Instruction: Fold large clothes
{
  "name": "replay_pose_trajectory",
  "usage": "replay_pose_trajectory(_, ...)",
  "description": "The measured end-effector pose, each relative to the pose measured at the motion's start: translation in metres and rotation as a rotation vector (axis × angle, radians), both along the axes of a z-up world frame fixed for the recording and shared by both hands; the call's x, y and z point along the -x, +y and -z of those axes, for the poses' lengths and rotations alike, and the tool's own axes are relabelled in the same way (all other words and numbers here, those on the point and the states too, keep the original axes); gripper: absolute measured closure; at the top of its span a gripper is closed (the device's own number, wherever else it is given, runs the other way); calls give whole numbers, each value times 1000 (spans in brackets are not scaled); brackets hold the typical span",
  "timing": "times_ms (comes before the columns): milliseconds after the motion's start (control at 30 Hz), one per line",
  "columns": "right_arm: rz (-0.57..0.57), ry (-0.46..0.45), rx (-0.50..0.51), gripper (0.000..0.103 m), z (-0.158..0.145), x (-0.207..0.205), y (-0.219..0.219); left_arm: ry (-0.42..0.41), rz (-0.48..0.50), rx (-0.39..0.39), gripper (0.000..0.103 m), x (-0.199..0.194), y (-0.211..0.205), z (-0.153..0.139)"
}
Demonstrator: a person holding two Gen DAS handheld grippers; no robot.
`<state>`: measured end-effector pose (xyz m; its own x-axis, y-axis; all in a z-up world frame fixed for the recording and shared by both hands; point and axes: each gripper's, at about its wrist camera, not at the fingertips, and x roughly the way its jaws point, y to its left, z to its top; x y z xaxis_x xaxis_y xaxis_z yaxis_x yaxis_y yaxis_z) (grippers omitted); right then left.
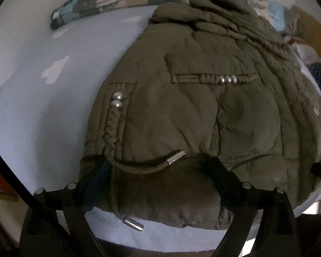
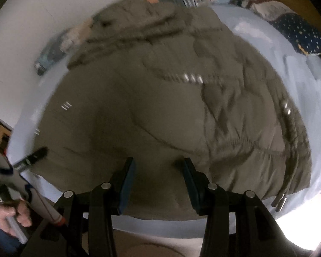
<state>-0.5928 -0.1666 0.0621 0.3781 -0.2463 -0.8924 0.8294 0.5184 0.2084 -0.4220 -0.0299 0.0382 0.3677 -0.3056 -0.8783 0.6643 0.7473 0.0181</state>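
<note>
While the olive padded jacket point(image 1: 203, 107) lay spread on the pale blue bed point(image 1: 42, 117), hem nearest, sleeves apparently tucked in, cross-folds seemed left. Left tool point(image 1: 158, 171) stood wide apart, straddling the hem; right tool point(image 2: 159, 171), half apart, angled steeply down over the hem, neither clamping.

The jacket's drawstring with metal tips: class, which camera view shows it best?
The left wrist view: the drawstring lies sharp across the olive jacket hem, both metal tips clear. The right wrist view is blurred, showing only cord ends at the jacket's right hem.
</note>
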Motion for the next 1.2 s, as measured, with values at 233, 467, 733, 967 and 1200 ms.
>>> replay_pose_trajectory(233, -35, -29, 13, 52, 11, 7, 2, -29, 44, 25, 10, 2, 8, 1)
replay_pose_trajectory(467, -75, -67, 37, 50, 12, 16, 4, -61, 64, 33, 9, 8, 9, 3)
replay_pose_trajectory(733, -79, -100, 29, 49, 7, 27, 9, -64, 93, 8, 6, 8, 7, 4)
replay_pose_trajectory(967, 54, -288, 134, 48, -44, 79, -6, -34, 83, 95, 6, -5, 23, -23)
replay_pose_trajectory(1200, 426, -344, 124, 47, -40, 169, -47, 128, -191, 294, 7, -65, 88, -28)
